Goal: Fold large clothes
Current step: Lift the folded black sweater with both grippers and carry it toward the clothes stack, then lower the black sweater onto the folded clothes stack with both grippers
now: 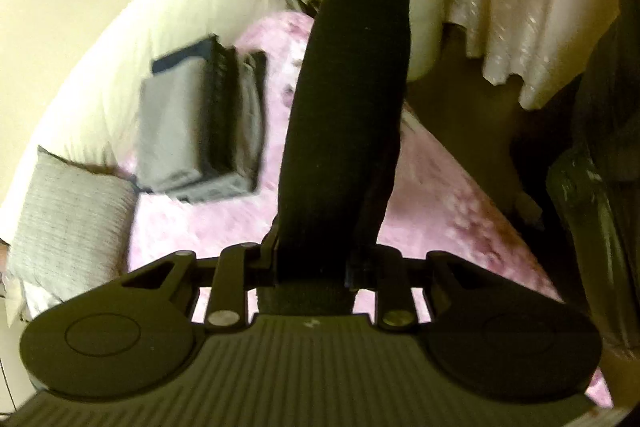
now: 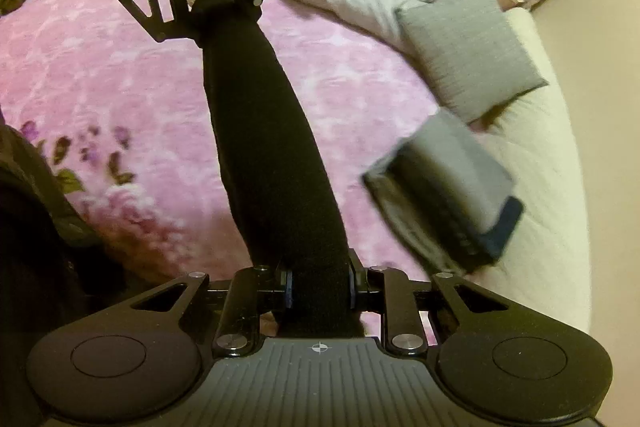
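The black garment (image 1: 344,115) hangs as a long narrow band, stretched between the two hand-held grippers above the pink bed cover (image 1: 224,227). The left hand-held gripper (image 1: 316,267) is clamped on one end, and the right hand-held gripper (image 2: 320,287) is clamped on the other. The band seems already folded lengthwise, though blur makes this uncertain; laying it down and folding it shorter remain. A folded grey stack (image 2: 444,187) lies ahead, right of the right gripper. Both grippers point steeply downward.
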`<move>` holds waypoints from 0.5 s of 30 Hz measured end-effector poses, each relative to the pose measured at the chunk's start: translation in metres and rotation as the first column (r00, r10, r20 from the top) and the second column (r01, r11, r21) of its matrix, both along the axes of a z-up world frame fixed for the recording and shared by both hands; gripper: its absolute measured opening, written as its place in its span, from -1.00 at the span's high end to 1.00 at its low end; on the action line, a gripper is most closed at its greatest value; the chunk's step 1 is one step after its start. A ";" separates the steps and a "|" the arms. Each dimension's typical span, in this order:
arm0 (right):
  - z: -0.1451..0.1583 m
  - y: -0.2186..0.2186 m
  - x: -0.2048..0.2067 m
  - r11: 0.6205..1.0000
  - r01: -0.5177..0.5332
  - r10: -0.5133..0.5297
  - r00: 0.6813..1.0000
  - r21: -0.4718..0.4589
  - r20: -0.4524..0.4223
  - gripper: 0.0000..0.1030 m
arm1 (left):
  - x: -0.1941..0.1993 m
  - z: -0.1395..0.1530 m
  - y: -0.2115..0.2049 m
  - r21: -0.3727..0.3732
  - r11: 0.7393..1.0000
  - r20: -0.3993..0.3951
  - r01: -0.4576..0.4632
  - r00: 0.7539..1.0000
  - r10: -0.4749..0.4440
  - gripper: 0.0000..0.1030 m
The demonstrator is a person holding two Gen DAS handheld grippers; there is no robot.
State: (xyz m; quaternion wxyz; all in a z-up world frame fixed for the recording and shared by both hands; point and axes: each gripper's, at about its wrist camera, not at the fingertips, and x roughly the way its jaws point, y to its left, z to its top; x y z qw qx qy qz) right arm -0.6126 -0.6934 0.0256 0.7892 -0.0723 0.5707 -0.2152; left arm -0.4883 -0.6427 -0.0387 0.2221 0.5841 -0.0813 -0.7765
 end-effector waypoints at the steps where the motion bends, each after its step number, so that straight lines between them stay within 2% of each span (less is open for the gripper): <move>1: 0.007 -0.011 -0.001 1.000 0.008 -0.008 1.000 -0.005 0.004 0.62 | -0.002 0.007 -0.011 -0.005 1.000 -0.008 -0.004 1.000 0.004 0.55; 8: 0.045 -0.087 -0.008 0.998 -0.036 0.037 0.999 -0.049 0.010 0.62 | -0.021 0.032 -0.078 -0.045 0.998 -0.010 -0.048 0.999 0.047 0.55; 15: 0.070 -0.192 -0.035 0.989 -0.148 0.149 0.988 -0.029 0.042 0.62 | -0.056 0.055 -0.172 -0.045 0.985 -0.007 -0.167 0.986 0.167 0.56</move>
